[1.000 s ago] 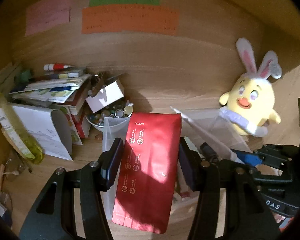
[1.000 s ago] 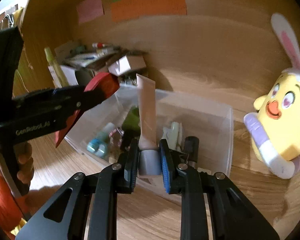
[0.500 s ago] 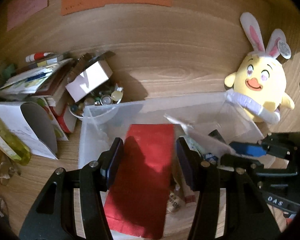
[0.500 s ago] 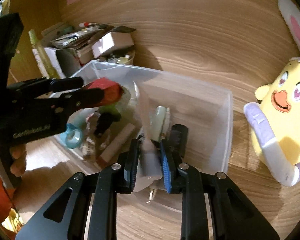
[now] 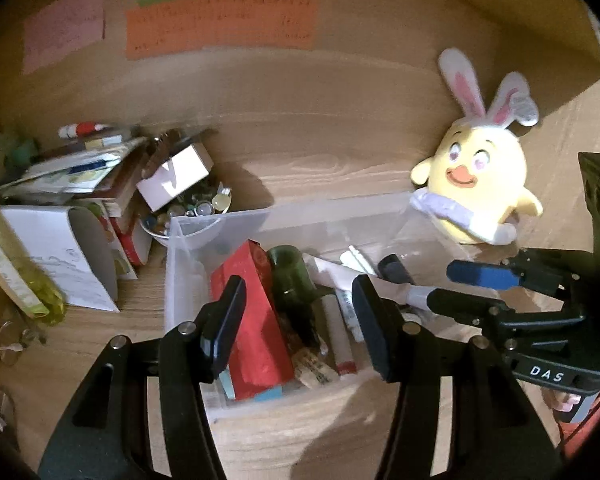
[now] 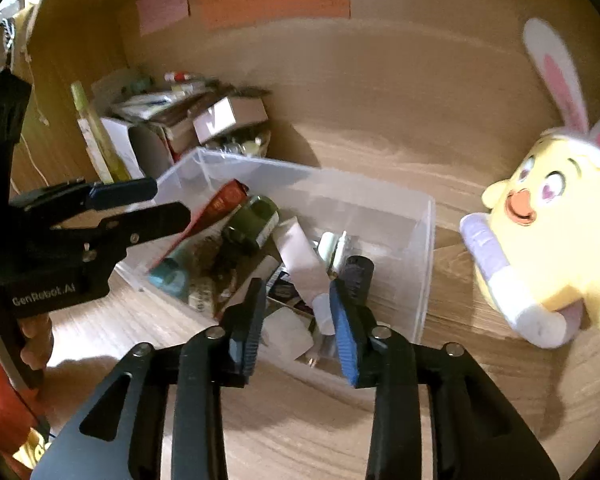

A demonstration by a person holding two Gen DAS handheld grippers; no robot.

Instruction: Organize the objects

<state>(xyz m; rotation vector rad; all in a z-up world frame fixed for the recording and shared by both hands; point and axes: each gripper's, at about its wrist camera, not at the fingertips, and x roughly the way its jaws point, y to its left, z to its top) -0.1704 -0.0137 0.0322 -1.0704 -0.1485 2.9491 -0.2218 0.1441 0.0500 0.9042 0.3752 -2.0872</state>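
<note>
Both tools now stand wide and hold nothing: a second ago the left tool gripped the red pouch and the right tool pinched the pale tube; both things now lie in the clear plastic bin on the bench, so that pair looks stowed. The pouch leans along the bin's left side beside a dark green bottle; the tube lies mid-bin among small clutter. Farther left, a bowl of marbles holds a small box; the chick plush stands far right, outside.

Red pouch, dark green bottle, yellow plush chick.
</note>
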